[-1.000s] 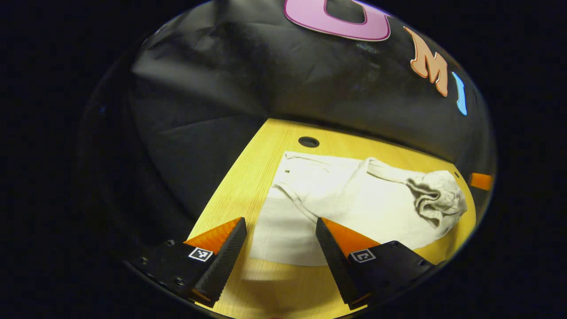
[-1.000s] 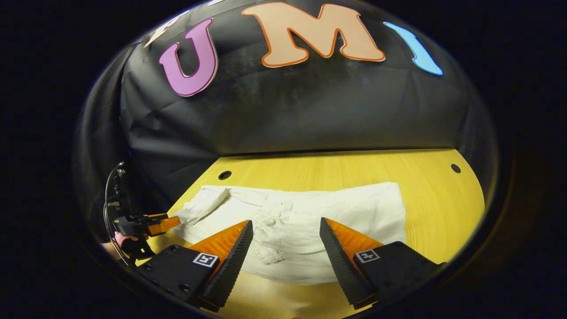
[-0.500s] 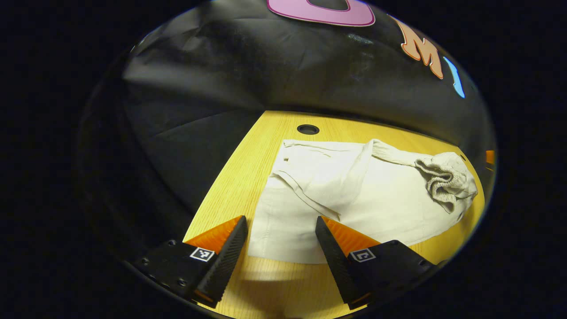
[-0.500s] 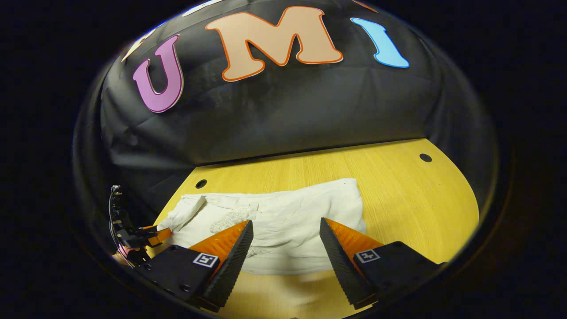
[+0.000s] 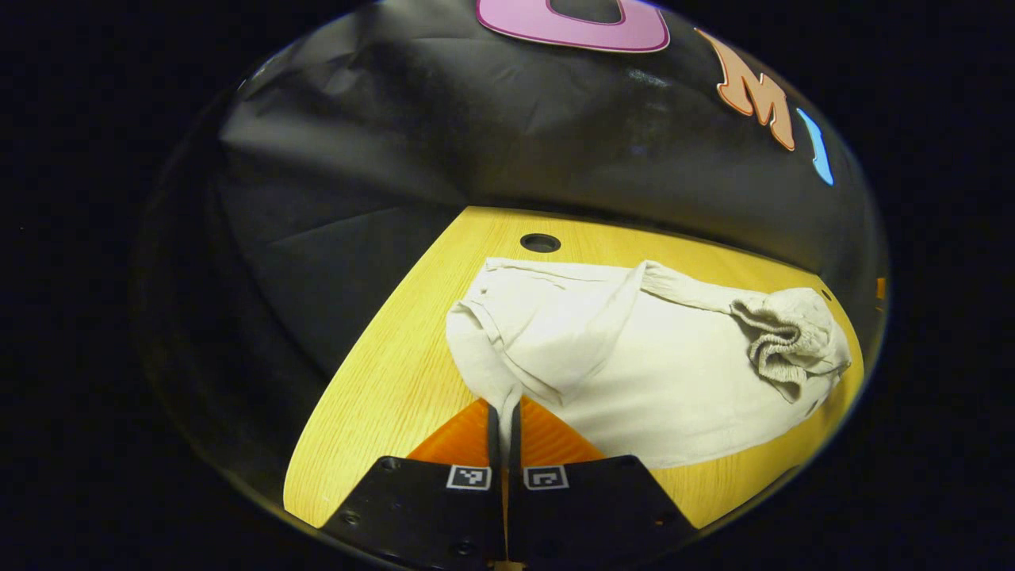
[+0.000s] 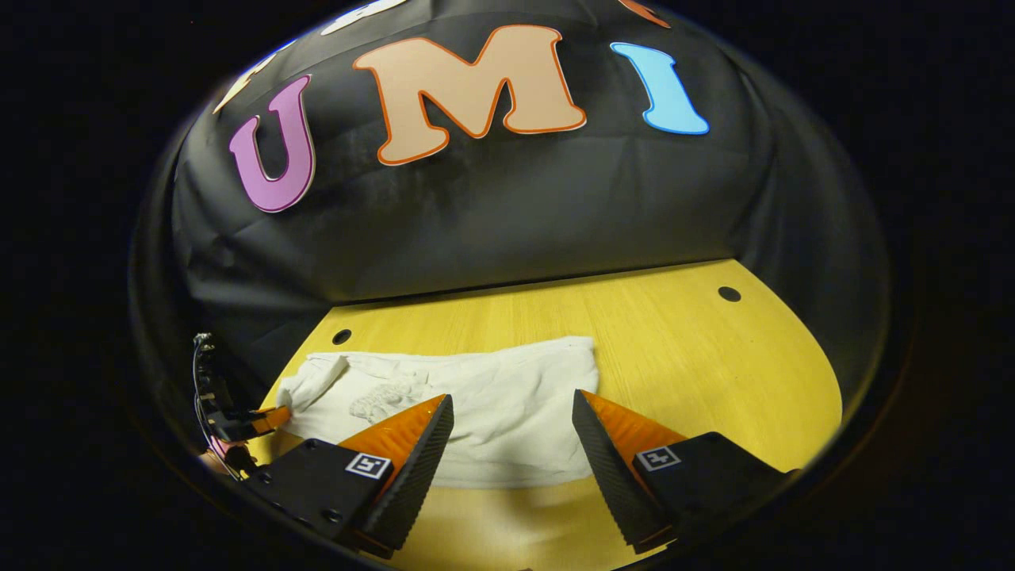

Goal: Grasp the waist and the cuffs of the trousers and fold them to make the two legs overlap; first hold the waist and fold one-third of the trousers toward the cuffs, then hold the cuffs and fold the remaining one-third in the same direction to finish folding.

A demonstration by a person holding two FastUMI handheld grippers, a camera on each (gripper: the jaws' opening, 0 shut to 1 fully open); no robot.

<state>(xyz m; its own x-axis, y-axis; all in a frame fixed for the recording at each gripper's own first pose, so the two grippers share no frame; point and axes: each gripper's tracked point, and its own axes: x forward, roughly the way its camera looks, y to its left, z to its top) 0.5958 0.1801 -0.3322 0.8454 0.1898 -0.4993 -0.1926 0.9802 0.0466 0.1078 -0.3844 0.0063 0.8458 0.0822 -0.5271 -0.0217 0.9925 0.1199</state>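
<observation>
The trousers (image 5: 650,373) were soft, matt cloth, off-white and lightly creased, with a gathered, ribbed waistband (image 5: 781,337) of rougher texture. The table (image 6: 674,349) was wood with a fine straight grain and a smooth, faintly satin finish. The booth wall (image 6: 515,206) was black matt cloth, wrinkled. Each gripper's finger pads (image 6: 412,476) looked ridged and matt.

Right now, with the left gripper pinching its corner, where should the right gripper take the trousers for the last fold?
Take the trousers at the near corner of the cuff end, beside the left gripper. The right gripper is open over the near hem, which lies flat on the table. Come low from the near side and slide one finger under the edge, probably best.
</observation>
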